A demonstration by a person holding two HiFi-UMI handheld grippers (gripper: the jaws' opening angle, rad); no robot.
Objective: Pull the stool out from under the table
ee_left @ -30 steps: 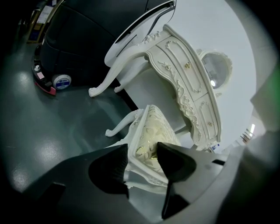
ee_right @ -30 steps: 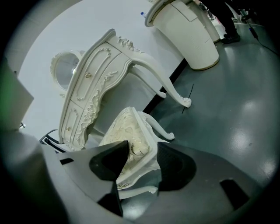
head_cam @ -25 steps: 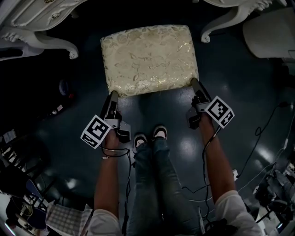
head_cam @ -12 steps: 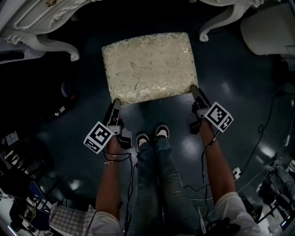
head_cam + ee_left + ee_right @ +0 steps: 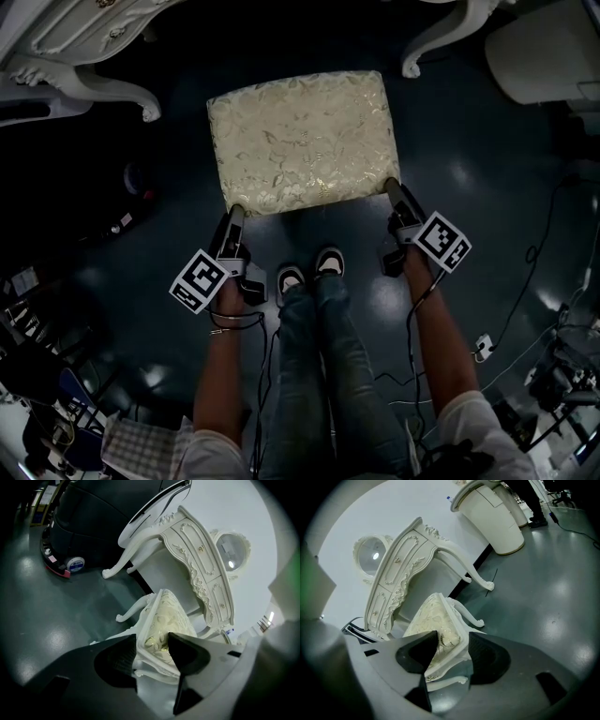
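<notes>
The jaws of the left gripper (image 5: 152, 646) are closed on the near left corner of the stool (image 5: 165, 619), one jaw on the padded top and the other under the white frame; the jaws of the right gripper (image 5: 451, 649) clamp the near right corner in the same way, the cushion's edge and carved rail pinched between them. From the head view the left gripper (image 5: 234, 212) meets the stool (image 5: 302, 139) at the seat's near left corner and the right gripper (image 5: 392, 185) at its near right corner; each marker cube sits behind its jaws, toward the person.

The stool stands upright on the dark glossy floor (image 5: 469, 197), its pale gold patterned seat facing up; its curved white legs show in both gripper views. It lies between the person and the white carved table (image 5: 66, 37); the seat is out in the open, apart from the table's curled left leg (image 5: 112, 89) and right leg (image 5: 441, 42), which flank its far side. The table's oval mirror (image 5: 229, 550) shows beyond the stool in the left gripper view.

The person's shoes (image 5: 307, 272) rest on the floor just beside the seat's near edge, between the two grippers; a white rounded bin (image 5: 544, 52) stands at the right, well apart from the stool; cables (image 5: 534, 262) trail over the floor on that side.
</notes>
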